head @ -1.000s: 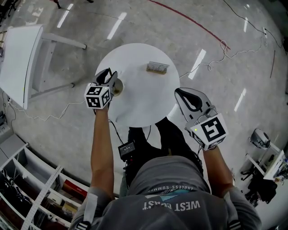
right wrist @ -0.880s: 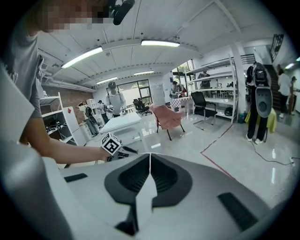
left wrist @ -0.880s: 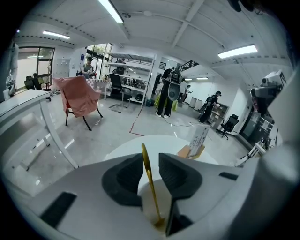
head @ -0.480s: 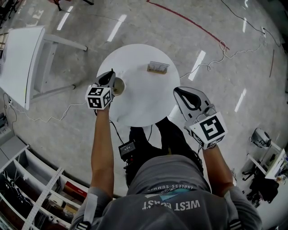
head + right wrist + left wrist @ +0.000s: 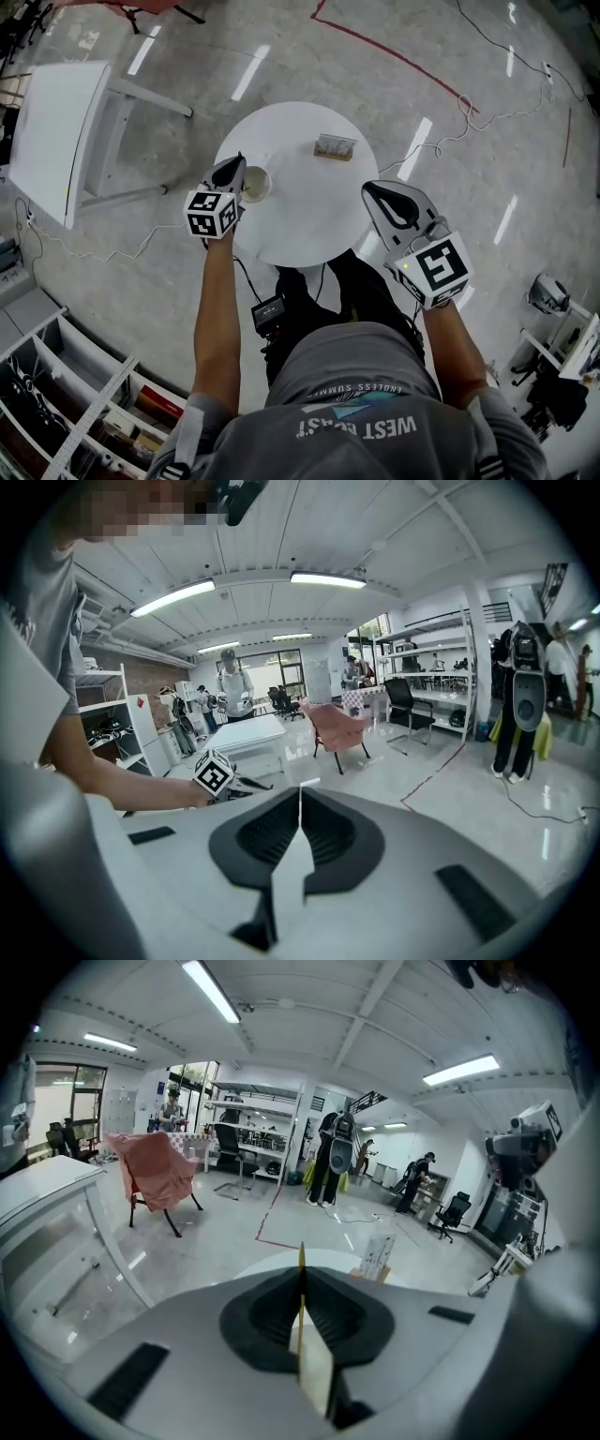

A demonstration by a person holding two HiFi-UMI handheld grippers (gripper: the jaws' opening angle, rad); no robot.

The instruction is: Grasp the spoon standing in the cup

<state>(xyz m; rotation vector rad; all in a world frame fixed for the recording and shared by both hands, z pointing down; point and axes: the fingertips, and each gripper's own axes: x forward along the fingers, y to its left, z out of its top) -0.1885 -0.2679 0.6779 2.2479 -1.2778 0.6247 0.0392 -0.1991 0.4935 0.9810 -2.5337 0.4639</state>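
Note:
A pale cup (image 5: pixel 255 184) stands near the left edge of the round white table (image 5: pixel 300 220). My left gripper (image 5: pixel 235 166) hangs just left of the cup's rim. Its jaws have just been closing and are shut on the thin yellowish spoon (image 5: pixel 301 1256), which stands upright between the pads in the left gripper view, its tip poking above my left gripper (image 5: pixel 301 1279). The spoon's lower end is hidden. My right gripper (image 5: pixel 372 190) is shut and empty over the table's right edge; its jaws meet in a line in the right gripper view (image 5: pixel 300 797).
A small holder with cards (image 5: pixel 335 146) sits at the table's far side. A white rectangular table (image 5: pixel 52 131) stands to the left and shelves (image 5: pixel 84 403) at the lower left. Cables lie on the floor. A pink chair (image 5: pixel 150 1171) and people stand farther off.
The left jaws, open around the cup's rim a second ago, have shut on the spoon. The left gripper has lifted a little. The right gripper has barely shifted.

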